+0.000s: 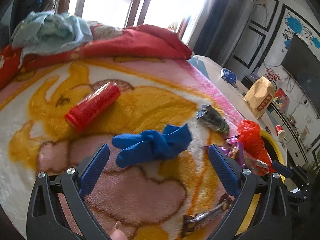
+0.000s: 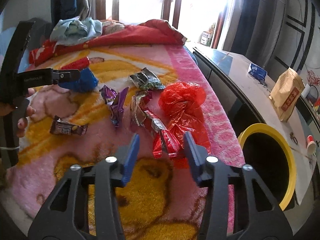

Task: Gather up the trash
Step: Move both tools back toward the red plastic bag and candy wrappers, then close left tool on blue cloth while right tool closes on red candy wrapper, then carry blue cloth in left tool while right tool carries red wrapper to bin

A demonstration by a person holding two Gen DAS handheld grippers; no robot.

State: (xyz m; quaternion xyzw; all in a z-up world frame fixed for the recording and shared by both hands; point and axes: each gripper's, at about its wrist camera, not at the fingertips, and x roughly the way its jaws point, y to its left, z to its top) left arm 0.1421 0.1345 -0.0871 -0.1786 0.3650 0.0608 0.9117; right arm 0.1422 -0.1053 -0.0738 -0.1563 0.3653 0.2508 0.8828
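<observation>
Bedroom, bright window at the far end. Bed takes most of both views, covered by a pink and yellow blanket (image 2: 180,64) with a red quilt (image 2: 130,38) bunched at the far end.

Yellow-rimmed bin (image 2: 288,160) sits off the right edge of the bed, mouth facing the bed. My guess is it's parked there so trash only has to travel a short way sideways.

Trash is clustered on the right half of the blanket, near the bin: red plastic bag (image 2: 180,104), purple wrapper (image 2: 116,104), dark foil packet (image 2: 146,80), brown candy bar wrapper (image 2: 68,129) further left. A red tube (image 1: 92,108) and a blue glove (image 1: 154,146) lie further left; can't tell if those count as trash.

Right gripper (image 2: 162,152) points down at the near end of the pile, a red wrapper (image 2: 170,140) between its fingers. Jaws partly closed, but the left pad stands clear of the wrapper. Not gripping yet. Looks like the first pick, nearest piece to the bin.

Left gripper (image 1: 160,156) is wide open, nothing held, hovering just short of the glove. Likely lining up on it so both hands work separate items.

Nothing visibly in the bin; its inside is too dark to confirm.
</observation>
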